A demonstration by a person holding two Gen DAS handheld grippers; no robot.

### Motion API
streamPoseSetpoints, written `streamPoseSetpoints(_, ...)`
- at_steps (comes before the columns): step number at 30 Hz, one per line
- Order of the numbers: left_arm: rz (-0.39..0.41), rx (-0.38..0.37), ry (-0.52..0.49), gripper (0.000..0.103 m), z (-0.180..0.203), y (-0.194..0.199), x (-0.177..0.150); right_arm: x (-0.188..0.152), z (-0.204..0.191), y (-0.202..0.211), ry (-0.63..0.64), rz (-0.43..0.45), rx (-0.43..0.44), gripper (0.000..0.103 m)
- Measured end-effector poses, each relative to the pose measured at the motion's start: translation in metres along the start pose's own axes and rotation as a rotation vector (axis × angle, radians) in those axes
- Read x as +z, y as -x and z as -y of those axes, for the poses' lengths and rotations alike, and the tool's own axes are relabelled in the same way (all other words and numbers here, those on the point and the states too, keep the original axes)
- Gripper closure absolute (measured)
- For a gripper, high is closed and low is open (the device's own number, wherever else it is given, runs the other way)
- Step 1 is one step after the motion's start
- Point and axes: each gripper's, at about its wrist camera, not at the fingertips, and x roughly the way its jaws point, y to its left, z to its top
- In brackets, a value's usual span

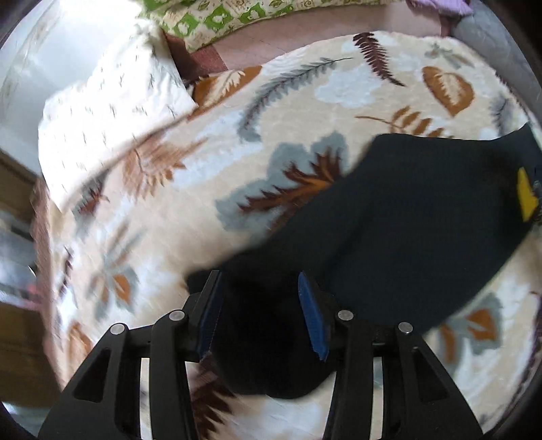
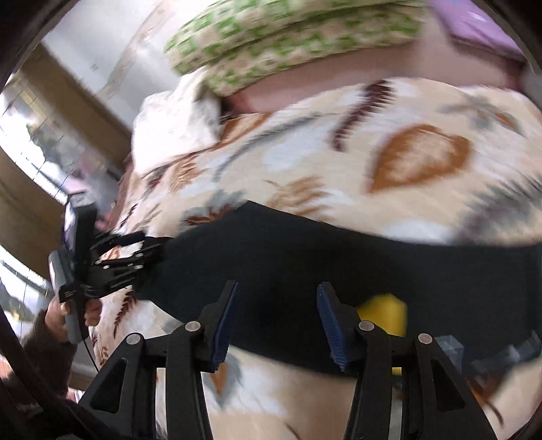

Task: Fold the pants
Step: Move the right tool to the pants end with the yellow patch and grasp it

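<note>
Item: dark pants, which we see lying in a folded band on the leaf-print blanket at three o'clock; left gripper and right gripper released, empty; further folds probably remain.

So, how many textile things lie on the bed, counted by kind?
Dark navy pants: 1
Cream leaf-print fleece blanket: 1
White speckled pillow: 1
Green-and-cream patterned cushion: 1
Purple folded cloth: 1
Total: 5
</note>
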Motion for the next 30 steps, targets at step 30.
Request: streamPoseSetpoints(30, -0.117, -0.242, 0.576, 0.044, -0.094, 0.016, -0.081, -0.072, 0.144, 0.025, -0.748, 0.200, 0.141, 0.048)
